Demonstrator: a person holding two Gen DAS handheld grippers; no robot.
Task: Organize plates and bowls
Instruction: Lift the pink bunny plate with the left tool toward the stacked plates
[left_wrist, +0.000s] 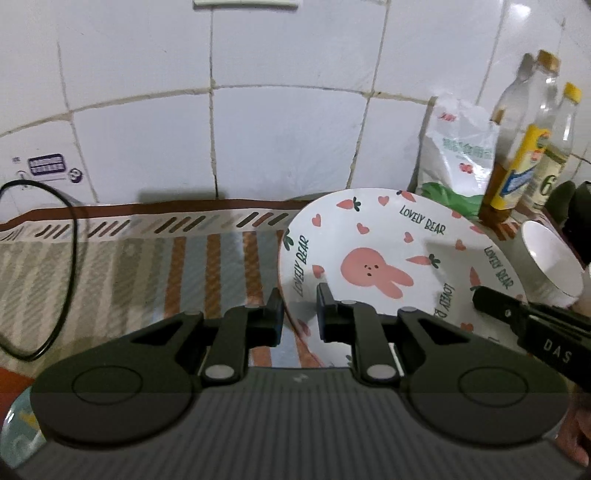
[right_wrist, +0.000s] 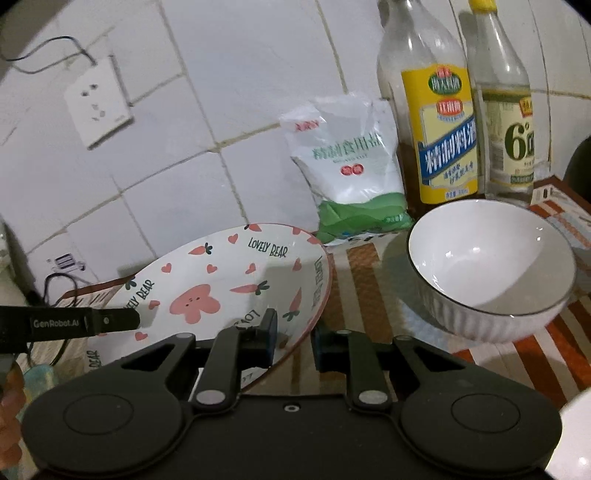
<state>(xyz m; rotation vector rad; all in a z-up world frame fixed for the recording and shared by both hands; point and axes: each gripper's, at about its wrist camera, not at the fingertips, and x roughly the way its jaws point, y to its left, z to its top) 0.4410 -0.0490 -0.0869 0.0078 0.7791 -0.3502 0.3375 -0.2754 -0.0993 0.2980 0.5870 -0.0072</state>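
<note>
left hand-held gripper (left_wrist: 300, 314) and right hand-held gripper (right_wrist: 293, 341) clamping empty bunny plate (left_wrist: 388, 258) rim, white bowl (right_wrist: 491, 269) empty beside

Two wrist views, close, tilted down toward the tiled wall (left_wrist: 258, 140); shared: bunny plate (left_wrist: 388, 258), white bowl (right_wrist: 491, 266), bottles (right_wrist: 439, 122)

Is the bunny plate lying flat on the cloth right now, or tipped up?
Tipped up. The bunny plate has its far rim raised well above the striped cloth, with the left gripper and right gripper each clamped on its rim.
</note>
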